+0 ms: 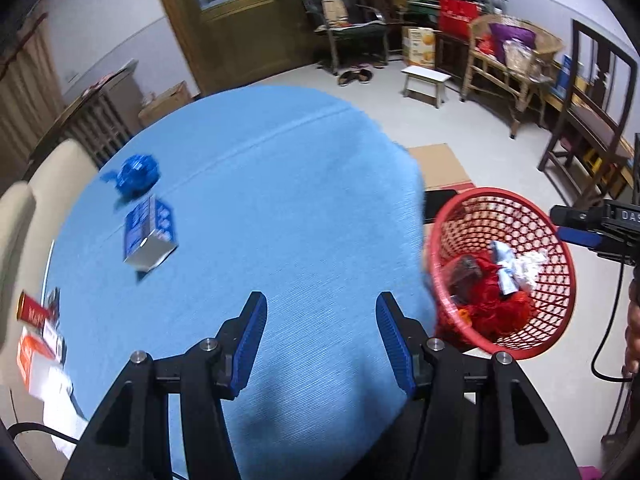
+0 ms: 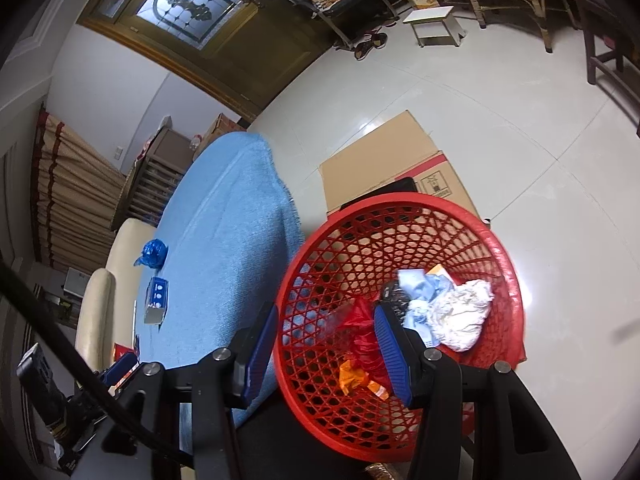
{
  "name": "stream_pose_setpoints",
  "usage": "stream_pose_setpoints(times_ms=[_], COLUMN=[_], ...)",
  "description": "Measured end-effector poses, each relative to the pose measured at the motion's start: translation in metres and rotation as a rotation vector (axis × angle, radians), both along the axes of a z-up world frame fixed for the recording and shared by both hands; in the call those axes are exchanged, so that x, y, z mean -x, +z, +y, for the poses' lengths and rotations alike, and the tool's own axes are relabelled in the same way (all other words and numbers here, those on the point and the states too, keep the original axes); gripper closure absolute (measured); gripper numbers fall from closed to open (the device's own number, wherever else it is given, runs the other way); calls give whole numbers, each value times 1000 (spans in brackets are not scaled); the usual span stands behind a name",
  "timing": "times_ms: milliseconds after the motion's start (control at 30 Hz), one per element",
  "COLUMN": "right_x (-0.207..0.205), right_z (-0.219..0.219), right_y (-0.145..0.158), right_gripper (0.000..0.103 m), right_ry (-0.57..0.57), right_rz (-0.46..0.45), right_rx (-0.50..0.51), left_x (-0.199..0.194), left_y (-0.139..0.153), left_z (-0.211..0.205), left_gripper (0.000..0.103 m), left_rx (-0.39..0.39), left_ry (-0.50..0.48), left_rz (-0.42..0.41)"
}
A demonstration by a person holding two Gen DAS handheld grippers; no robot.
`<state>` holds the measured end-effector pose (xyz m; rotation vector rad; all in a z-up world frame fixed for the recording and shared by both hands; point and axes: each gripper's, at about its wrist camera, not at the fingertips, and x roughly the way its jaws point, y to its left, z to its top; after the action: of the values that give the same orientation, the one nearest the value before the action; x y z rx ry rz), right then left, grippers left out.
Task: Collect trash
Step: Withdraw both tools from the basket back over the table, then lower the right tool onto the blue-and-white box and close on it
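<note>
Left wrist view: my left claw stands at the lower centre of the frame, its blue-padded fingers apart with only the blue cloth of the desk showing between them; it grips nothing. At the left of the frame, on the cloth, lie a crumpled blue wrapper and, just below it, a small blue-and-white carton tipped on its side. At the far lower left edge I see a red-and-white box and other packaging, too blurred to identify. The red mesh basket sits at the right of the frame, beside the desk edge, on the pale floor. My right claw enters from the far right edge above the basket rim.

Right wrist view: my right claw is at the lower centre, jaws parted and empty, hanging over the red mesh basket, which fills the lower right of the frame. Inside the basket lie a white crumpled paper, a light blue wad, a red plastic bag, an orange scrap and a dark wrapper. The desk runs up the left centre, with the crumpled blue wrapper and the carton near its left edge. A flattened cardboard sheet lies on the floor beyond the basket.
</note>
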<state>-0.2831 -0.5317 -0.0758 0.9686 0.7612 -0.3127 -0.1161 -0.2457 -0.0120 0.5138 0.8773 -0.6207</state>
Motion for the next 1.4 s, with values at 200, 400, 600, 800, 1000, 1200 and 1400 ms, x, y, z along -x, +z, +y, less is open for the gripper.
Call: stream_pose_setpoints(times_ms=[200,400,600,800,1000,1200,1400], right_x=[-27,-59,-104,-161,-228,-298,-357], right_z=[24,57,98,152,215,273,313], right_y=[10,25,50,74,87,80,59], right_gripper=[49,49,49,46,42,39,39], right_ry=[64,148,256,389,526,624,647], right_rz=[7,10,3,-3,-15,0,57], right_rx=[28,73,145,228,290,322,373], left_x=[-15,-29,-47,-66,-83,-103,-125], left_y=[-5,-5,-11,-15,-19,-20,-21], left_z=[38,84,134,188,230,258,276], left_gripper=[45,45,45,45,45,45,45], left_rx=[20,51,89,114,104,85,77], left_ry=[87,168,268,386,484,553,603], left_rz=[18,17,37,24,-5,-17,7])
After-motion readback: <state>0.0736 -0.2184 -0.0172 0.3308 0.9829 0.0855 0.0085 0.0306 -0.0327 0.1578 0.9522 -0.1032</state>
